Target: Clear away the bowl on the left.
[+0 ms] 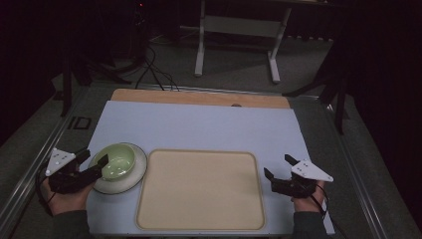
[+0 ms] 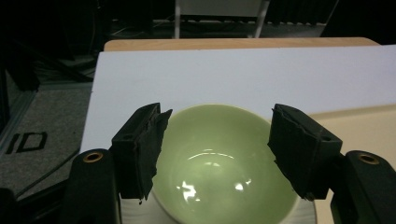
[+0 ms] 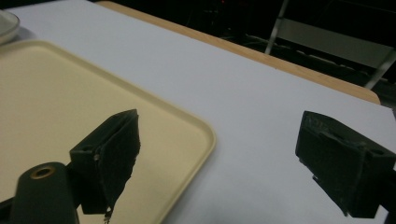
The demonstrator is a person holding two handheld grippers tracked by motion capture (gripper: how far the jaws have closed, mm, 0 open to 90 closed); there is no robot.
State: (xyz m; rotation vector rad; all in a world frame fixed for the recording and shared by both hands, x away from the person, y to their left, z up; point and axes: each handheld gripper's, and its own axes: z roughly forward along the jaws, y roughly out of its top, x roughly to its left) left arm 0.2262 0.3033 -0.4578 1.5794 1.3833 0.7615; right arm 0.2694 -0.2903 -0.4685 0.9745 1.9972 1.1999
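Nothing had been moved onto the tray (image 1: 199, 219) yet. The left gripper (image 2: 217, 149) stood wide, its jaws flanking the green bowl (image 2: 224, 163) on a white plate (image 1: 137, 177). The right gripper (image 3: 238, 158) gaped wide, empty, the tray's corner beneath its inner jaw.

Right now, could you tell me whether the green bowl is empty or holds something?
Empty: the green bowl shows only bare glazed inside with light glints in the left gripper view. It sits upright on a white plate.
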